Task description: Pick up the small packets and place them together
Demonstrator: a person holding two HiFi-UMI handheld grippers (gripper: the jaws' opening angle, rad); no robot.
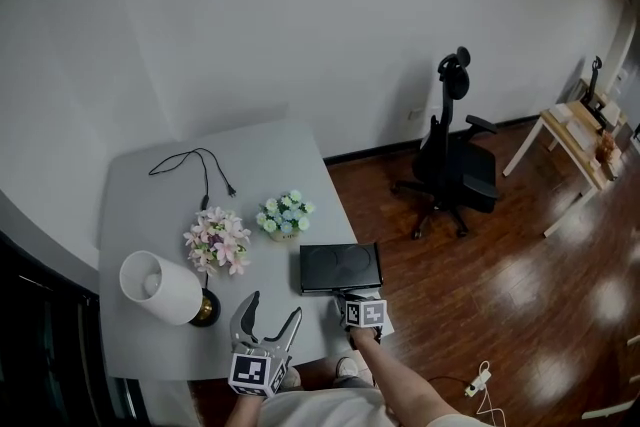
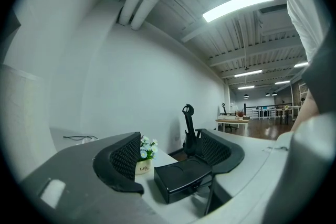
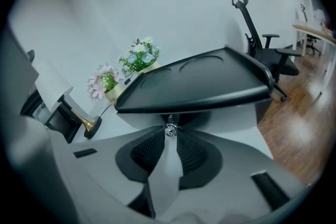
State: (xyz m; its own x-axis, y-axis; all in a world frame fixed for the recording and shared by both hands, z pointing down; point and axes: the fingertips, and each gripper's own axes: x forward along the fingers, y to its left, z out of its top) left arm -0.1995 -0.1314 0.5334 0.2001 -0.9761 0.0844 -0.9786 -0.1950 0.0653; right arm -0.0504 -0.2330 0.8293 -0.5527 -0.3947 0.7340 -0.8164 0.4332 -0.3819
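Right gripper view: right gripper (image 3: 170,132) clenched on a pale strip, probably a small packet (image 3: 166,176). Left gripper (image 2: 172,157) spread wide, empty.

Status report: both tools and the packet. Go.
Left tool open, empty. Right tool shut on small packet. Black tray close ahead of its tips.

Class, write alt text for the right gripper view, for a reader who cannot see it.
The right claw is shut on a small packet in front of a black tray on a grey table. Potted flowers stand at left, an office chair at right.
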